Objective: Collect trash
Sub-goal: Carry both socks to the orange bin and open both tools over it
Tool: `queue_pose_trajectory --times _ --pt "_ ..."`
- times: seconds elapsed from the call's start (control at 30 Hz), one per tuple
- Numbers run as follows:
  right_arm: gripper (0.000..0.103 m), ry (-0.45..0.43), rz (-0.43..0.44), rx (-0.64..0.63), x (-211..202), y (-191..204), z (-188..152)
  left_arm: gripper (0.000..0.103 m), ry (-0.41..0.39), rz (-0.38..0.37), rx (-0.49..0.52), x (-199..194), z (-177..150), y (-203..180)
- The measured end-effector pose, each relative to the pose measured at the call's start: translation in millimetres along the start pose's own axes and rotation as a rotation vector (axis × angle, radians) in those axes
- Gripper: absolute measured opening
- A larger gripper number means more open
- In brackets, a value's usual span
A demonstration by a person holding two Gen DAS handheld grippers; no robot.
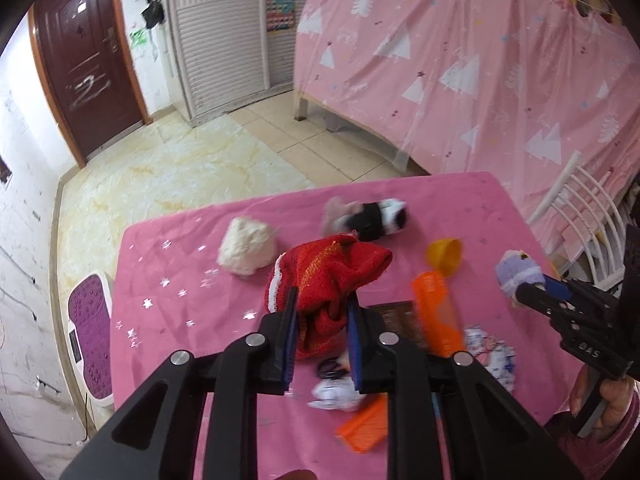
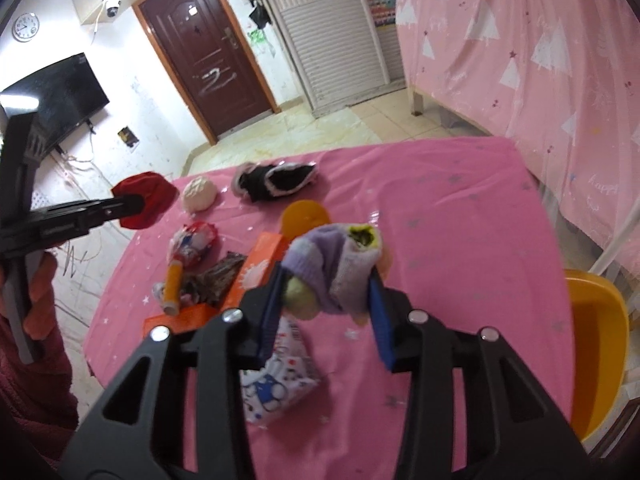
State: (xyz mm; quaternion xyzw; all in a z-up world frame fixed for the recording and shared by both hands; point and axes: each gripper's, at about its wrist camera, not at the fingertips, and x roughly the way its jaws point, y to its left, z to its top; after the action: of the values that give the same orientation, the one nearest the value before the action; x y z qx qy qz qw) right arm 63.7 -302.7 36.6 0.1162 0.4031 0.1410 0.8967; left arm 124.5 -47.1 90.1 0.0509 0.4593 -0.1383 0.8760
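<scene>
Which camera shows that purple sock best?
The right wrist view: the purple sock fills the middle, pinched in the right tongs, its folds and yellow-green lining clear. The left wrist view shows it only small and blurred near the right edge.

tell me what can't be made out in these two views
- Left wrist view: the left gripper and its red sock cover the clutter behind.
- Same view: the black-and-white sock is blurred.
- Right wrist view: the yellow bin is cut by the edge; the right gripper with its purple sock hides the table beneath.
</scene>
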Motion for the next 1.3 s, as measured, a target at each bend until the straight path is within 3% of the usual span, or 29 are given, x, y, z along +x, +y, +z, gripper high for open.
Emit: queue_pose_trajectory --times 0.4,0.8,1.03,1.3 --pt "0.038 -0.086 -0.082 0.085 -47 -66 -16 0.015 0.000 -0.105 0.153 -6 7 -121" --pt "0.038 -0.145 -0.172 0.228 -89 -156 -46 0.015 0.061 -0.192 0.272 13 4 -232" --pt "0.038 -0.142 -0.259 0.305 -91 -205 -69 0.015 0.098 -0.226 0.333 31 0 -290" --pt "0.038 -0.095 -0.277 0.362 -75 -242 -90 0.015 0.143 -0.266 0.365 57 0 -351"
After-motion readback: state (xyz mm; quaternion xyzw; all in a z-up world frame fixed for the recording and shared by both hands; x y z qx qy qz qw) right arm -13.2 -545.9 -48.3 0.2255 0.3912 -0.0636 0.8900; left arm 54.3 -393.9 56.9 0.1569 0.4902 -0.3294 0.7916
